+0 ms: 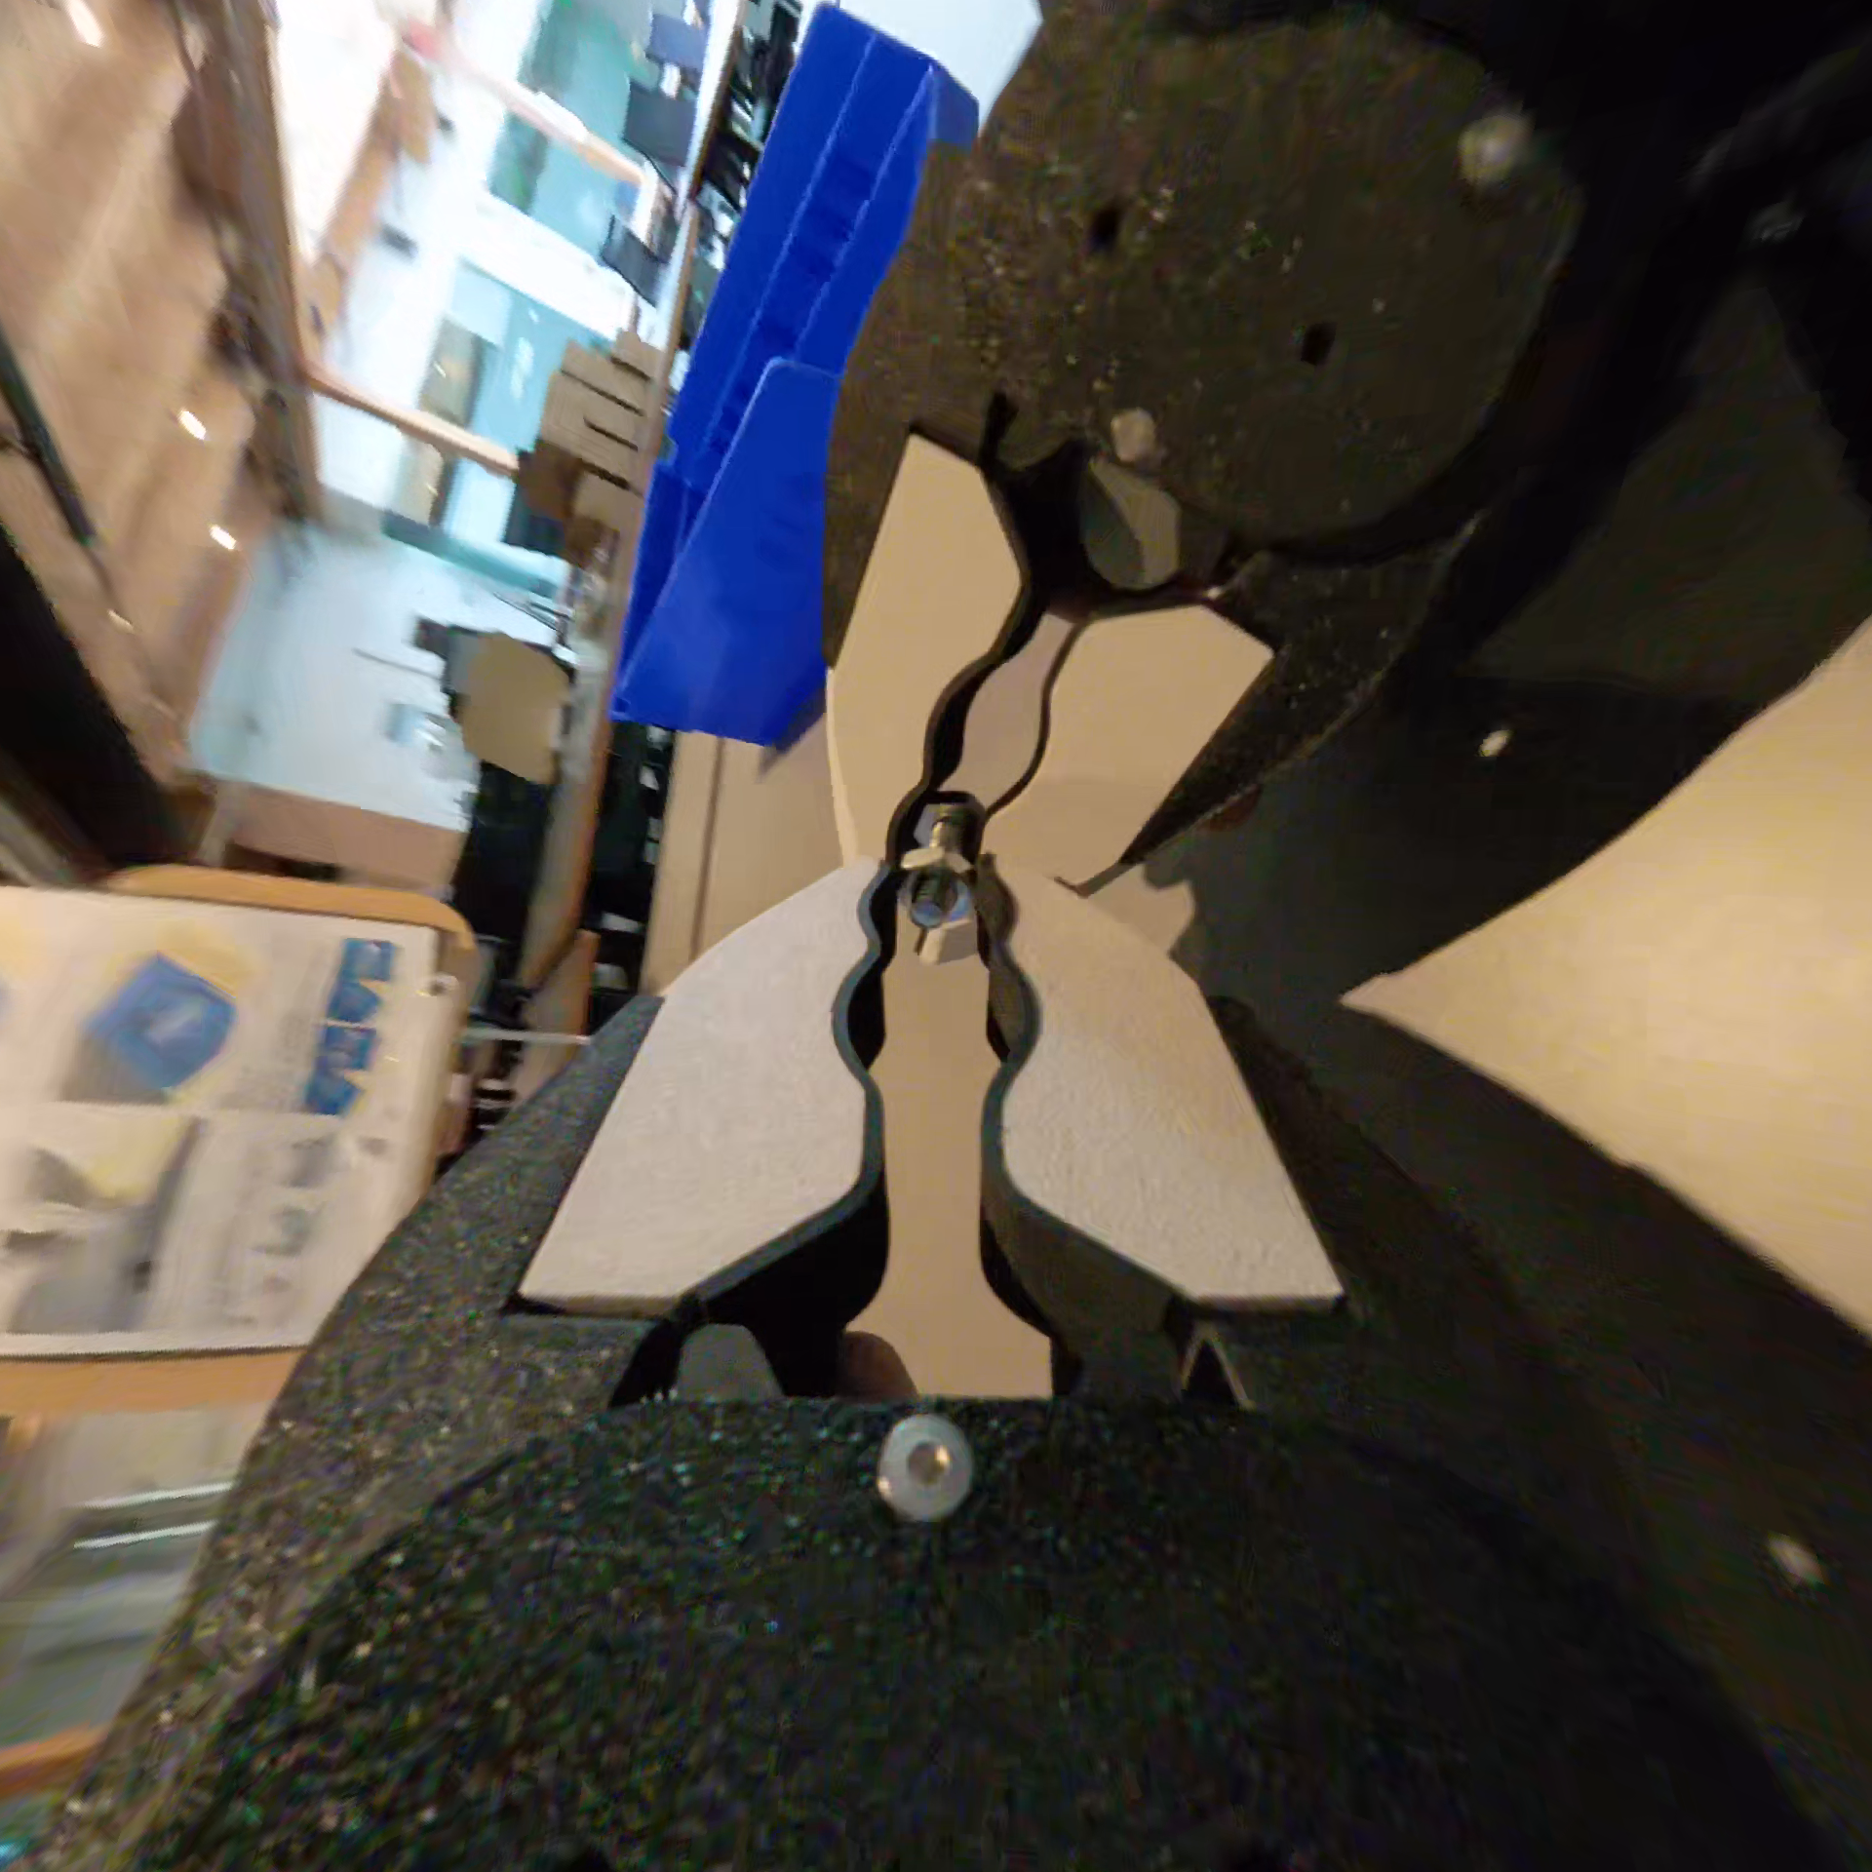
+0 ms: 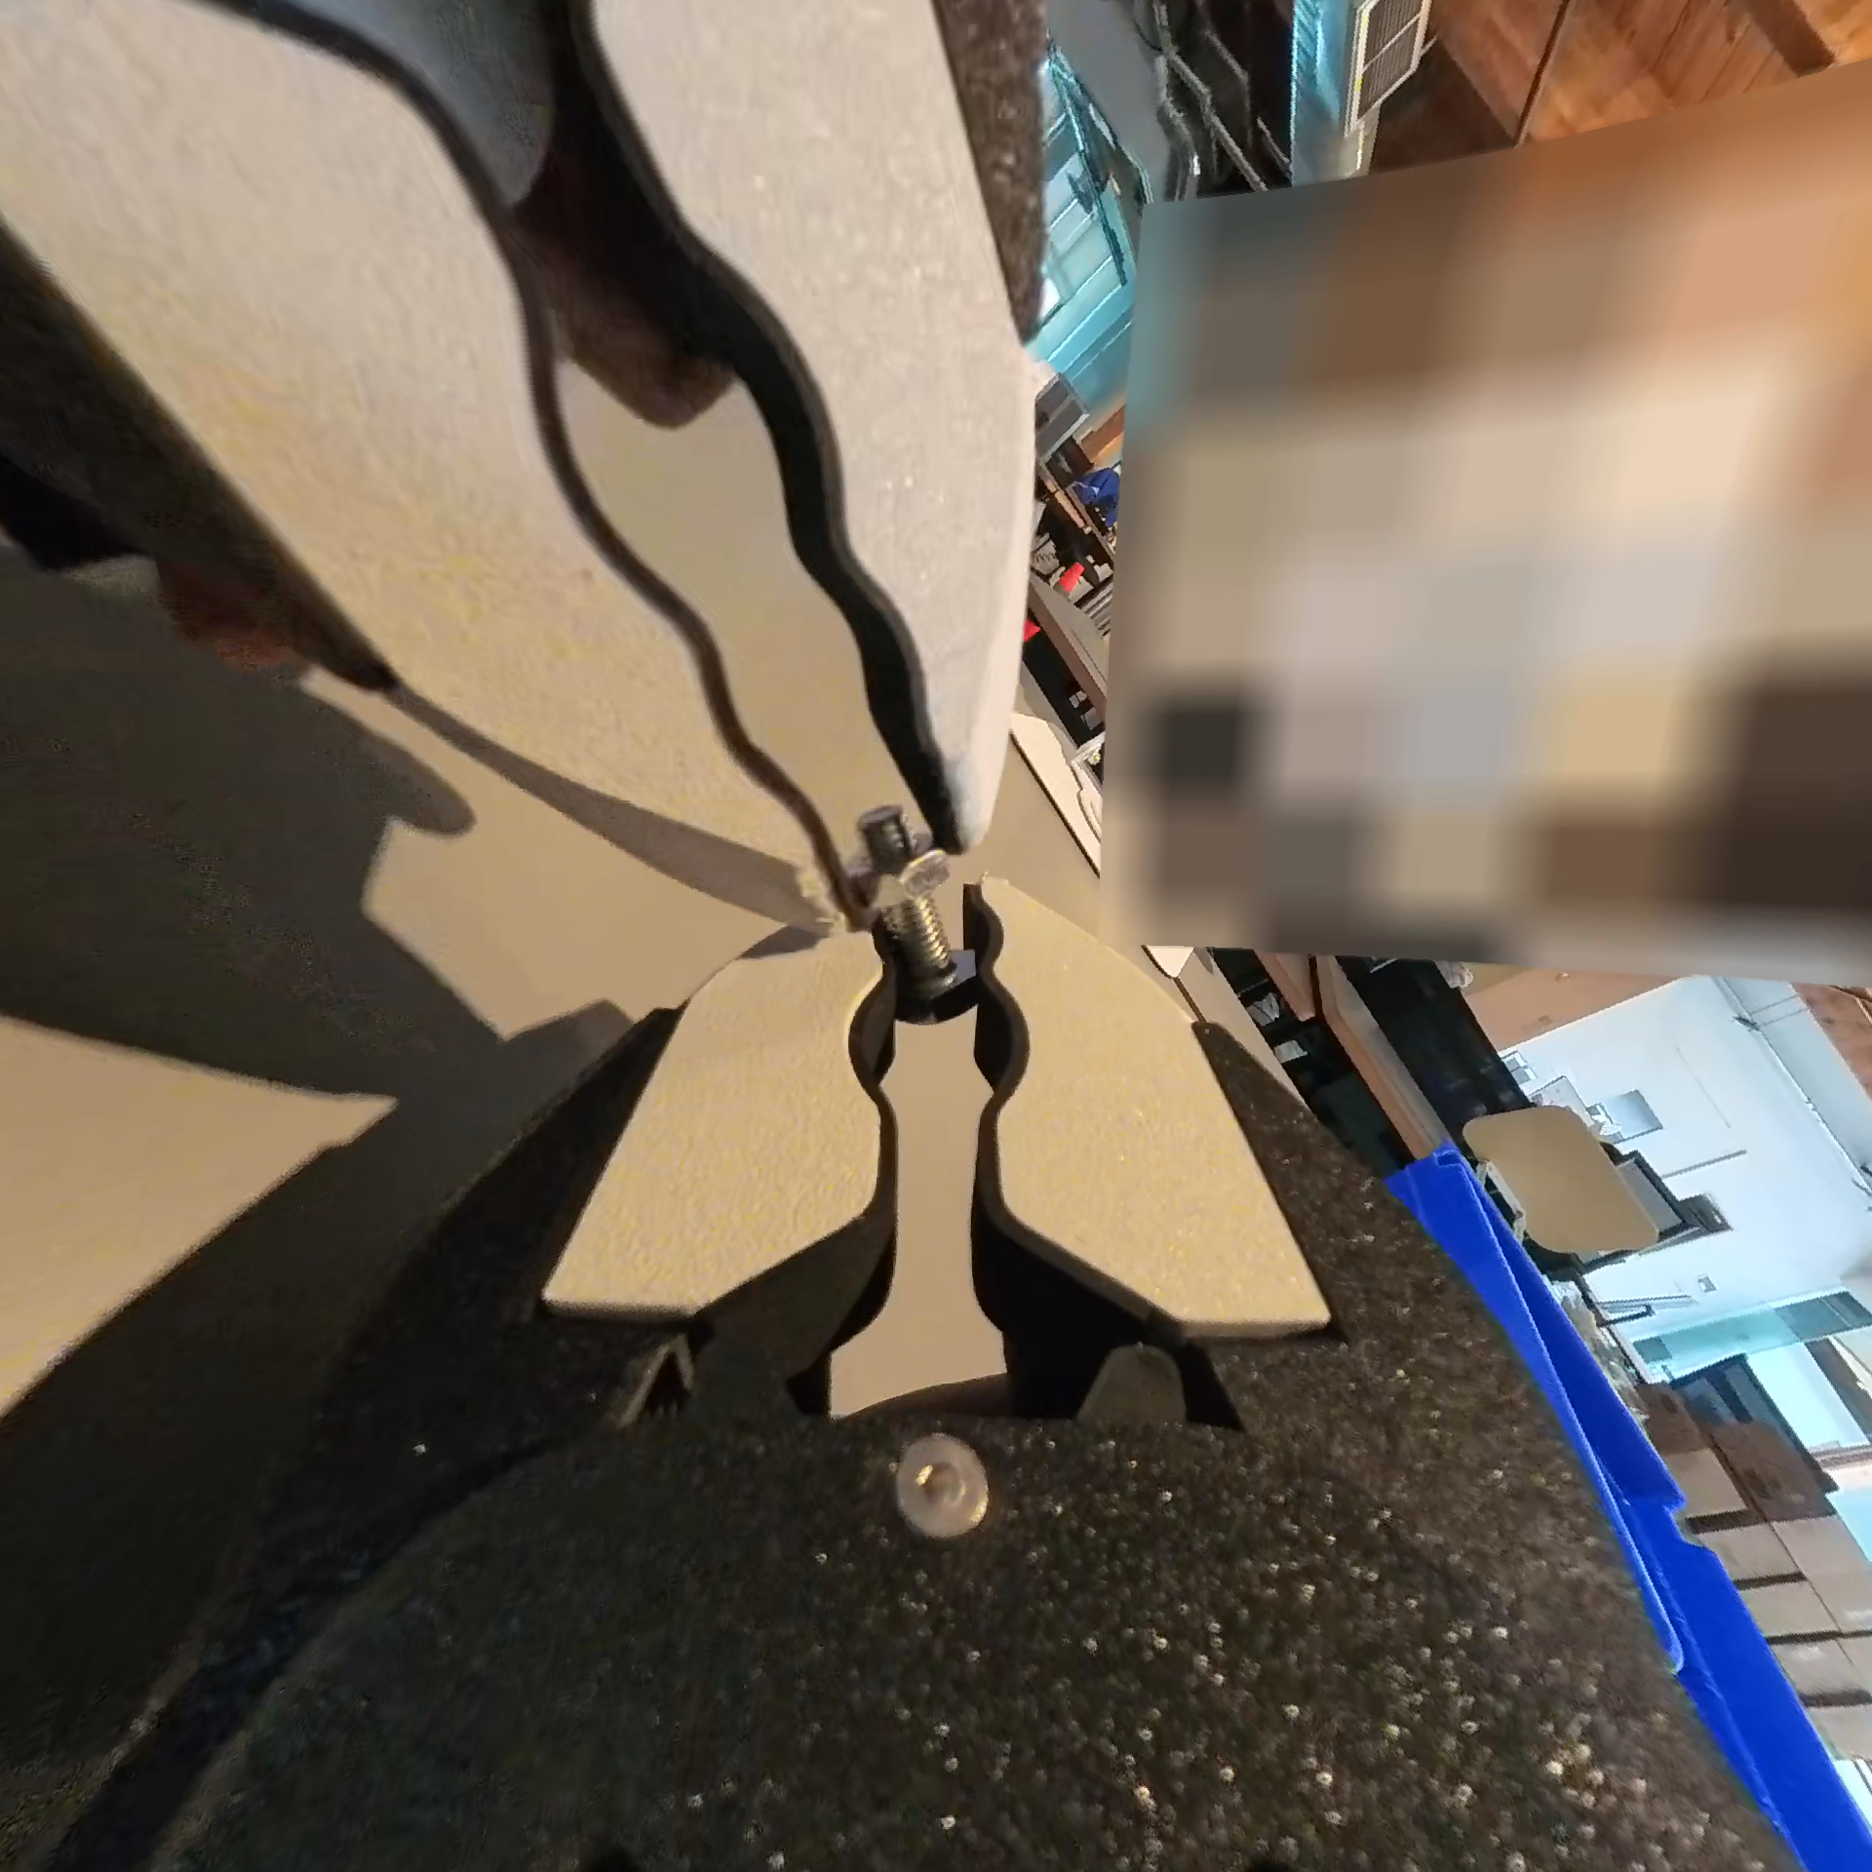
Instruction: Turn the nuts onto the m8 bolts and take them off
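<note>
The pale tabletop (image 1: pixel 1519 1064) fills the background of both wrist views and carries dark shadows of the tools. A blue plastic bin (image 1: pixel 770 425) stands at its far side in the left wrist view; the same bin's rim (image 2: pixel 1580 1418) runs along the lower right edge of the right wrist view. A large printed sheet (image 1: pixel 203 1114) lies on a wooden surface at the left edge of the left wrist view, too blurred to make out. The two tools meet tip to tip above the tabletop. The left hand-held gripper (image 1: pixel 934 912) is closed on one end of the bolt (image 1: pixel 937 861), its grey-faced fingers (image 1: pixel 729 1094) drawn close with only a narrow gap behind the tips. The right hand-held gripper (image 2: pixel 937 978) is closed on the opposite end of the bolt (image 2: pixel 907 927), the dark end seated in the notch between its fingertips. The bolt spans the short gap between the two tools, clear of the tabletop, with bare thread visible in the middle. A silver nut (image 2: pixel 897 876) sits on the thread beside the left tool's tips; in the left wrist view it (image 1: pixel 937 856) appears just beyond that tool's fingertips. Which end is the bolt head cannot be determined.
</note>
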A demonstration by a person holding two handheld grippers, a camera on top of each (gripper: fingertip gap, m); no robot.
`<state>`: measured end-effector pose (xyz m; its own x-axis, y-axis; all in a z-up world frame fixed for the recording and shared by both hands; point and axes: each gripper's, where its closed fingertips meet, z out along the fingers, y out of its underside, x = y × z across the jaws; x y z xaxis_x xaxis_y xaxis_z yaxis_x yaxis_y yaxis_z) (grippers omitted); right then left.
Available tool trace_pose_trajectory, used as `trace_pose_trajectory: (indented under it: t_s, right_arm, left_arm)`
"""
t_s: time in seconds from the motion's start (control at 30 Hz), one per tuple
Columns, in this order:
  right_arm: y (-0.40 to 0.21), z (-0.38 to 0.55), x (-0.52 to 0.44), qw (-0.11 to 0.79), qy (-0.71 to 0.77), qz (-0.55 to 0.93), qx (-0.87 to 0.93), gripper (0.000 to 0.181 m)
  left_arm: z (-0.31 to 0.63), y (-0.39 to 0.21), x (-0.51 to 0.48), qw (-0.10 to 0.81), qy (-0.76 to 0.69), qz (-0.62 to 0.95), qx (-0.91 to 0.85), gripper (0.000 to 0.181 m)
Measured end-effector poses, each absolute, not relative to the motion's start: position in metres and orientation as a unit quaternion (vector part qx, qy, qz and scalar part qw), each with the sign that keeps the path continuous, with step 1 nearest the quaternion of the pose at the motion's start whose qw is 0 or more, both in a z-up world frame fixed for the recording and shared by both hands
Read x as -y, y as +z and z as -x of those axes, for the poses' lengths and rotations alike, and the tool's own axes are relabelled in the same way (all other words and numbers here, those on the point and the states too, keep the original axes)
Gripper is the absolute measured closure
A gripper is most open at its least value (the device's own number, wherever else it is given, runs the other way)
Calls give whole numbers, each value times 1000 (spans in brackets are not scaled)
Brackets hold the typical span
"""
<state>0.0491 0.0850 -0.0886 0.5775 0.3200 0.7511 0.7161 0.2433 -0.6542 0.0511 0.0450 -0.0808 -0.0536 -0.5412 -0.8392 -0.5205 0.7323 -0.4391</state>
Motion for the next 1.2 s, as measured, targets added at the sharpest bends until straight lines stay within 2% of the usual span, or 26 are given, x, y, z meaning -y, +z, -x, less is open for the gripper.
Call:
trace_pose_trajectory:
  t_s: [0.1,0.23,0.37,0.57,0.77,0.87,0.97,1.2]
  right_arm:
    - [-87,-49,-85,662,-145,595,431,171]
    - [-86,-49,-85,664,-147,594,430,171]
    - [-78,-55,-85,677,-138,597,408,171]
    - [-43,-104,-92,716,-121,609,319,171]
    - [21,-220,-89,749,-173,611,190,171]
    - [31,-285,-95,715,-224,643,162,171]
    - [24,-345,-108,643,-257,705,151,171]
    - [-53,-394,-136,461,-122,860,182,171]
  left_arm:
    - [-52,-75,-45,601,-24,363,-712,162]
    - [-51,-51,-35,630,-132,377,-666,152]
    - [-41,-26,-51,673,-226,411,-572,156]
    - [-32,-43,-85,688,-175,457,-535,158]
    - [-32,-52,-86,685,-160,474,-530,161]
    - [-28,-58,-87,679,-152,484,-530,161]
    - [-24,-62,-89,677,-142,492,-529,161]
    - [-21,-67,-92,674,-142,503,-523,163]
